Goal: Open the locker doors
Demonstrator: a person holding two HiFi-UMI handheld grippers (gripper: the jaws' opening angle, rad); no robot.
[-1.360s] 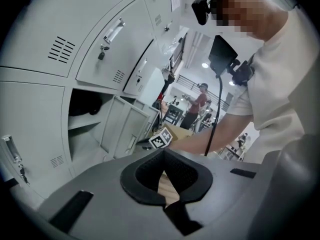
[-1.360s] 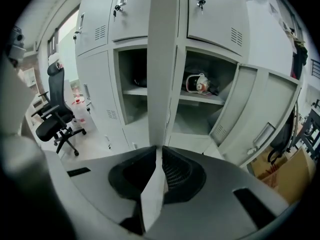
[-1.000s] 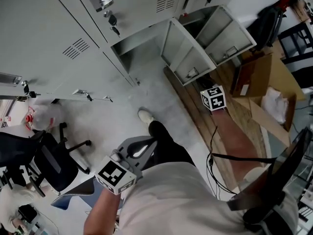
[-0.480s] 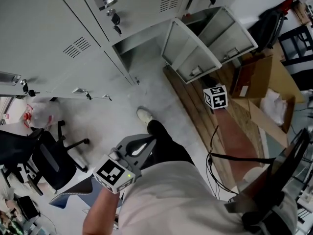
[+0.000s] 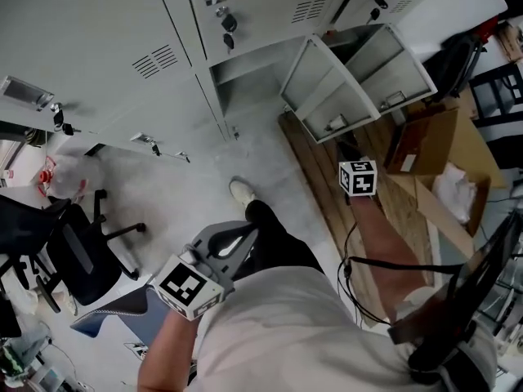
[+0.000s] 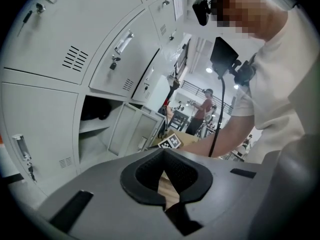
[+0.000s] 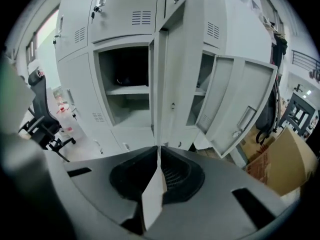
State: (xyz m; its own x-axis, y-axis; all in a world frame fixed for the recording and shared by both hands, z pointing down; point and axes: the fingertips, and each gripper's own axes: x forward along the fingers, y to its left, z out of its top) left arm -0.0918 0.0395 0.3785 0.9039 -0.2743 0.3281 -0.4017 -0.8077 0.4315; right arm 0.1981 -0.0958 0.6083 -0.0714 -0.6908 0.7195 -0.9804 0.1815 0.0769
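The head view tips further up the lockers than a second ago, so more of the keyed upper doors [image 5: 227, 19] shows. The right gripper [image 5: 350, 152] sits a touch further back from the open door [image 5: 323, 88]. Its jaws have just been closing and are now pinched together on nothing. The left gripper [image 5: 245, 239] stays low by the person's leg, jaws likewise together and empty. Two bottom locker doors stand open, that one and a second door [image 5: 392, 60] to its right. Both are tall panels with the long axis upright, swung out from the locker bank toward the person, inner faces showing. The right gripper view catches the first door nearly edge-on and looks straight into the open compartment [image 7: 125, 84], with a shelf and a dark shape on it that the head view does not show. Only the head view gives the office chair [image 5: 73, 251] and cardboard box [image 5: 433, 137], and only the left gripper view shows a person in red [image 6: 205, 106] far off.
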